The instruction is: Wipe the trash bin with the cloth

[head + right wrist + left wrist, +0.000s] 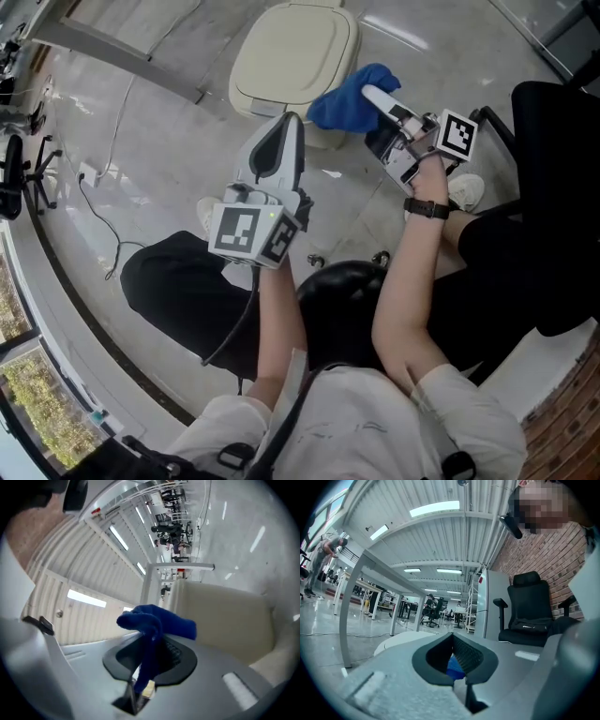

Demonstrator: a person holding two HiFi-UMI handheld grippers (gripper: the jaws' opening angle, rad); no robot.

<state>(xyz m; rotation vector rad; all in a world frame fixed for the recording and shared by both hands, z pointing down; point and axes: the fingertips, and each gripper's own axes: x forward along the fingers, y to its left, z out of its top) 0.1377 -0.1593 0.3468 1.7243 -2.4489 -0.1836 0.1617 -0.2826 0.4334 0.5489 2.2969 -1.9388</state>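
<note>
My right tongs (152, 639) are clamped on a blue fleecy cloth (157, 623). One fold is pinched between the pads and the rest bunches loose above the tips. It hangs just beside the cream plastic trash bin (295, 56), which stands on the pale glossy floor (169, 141) with its flat lid down. I cannot tell whether the cloth touches the bin.

My left tongs (286, 127) hover near the bin's front edge with the jaws together and nothing in them.

I judge the cloth soft, light and floppy, so a deep pinch through the bunched middle should keep it from slipping out under rubbing. The bin looks stiff, smooth and fairly light, and may skate on this floor. Bracing its rim with the left tongs would help.
</note>
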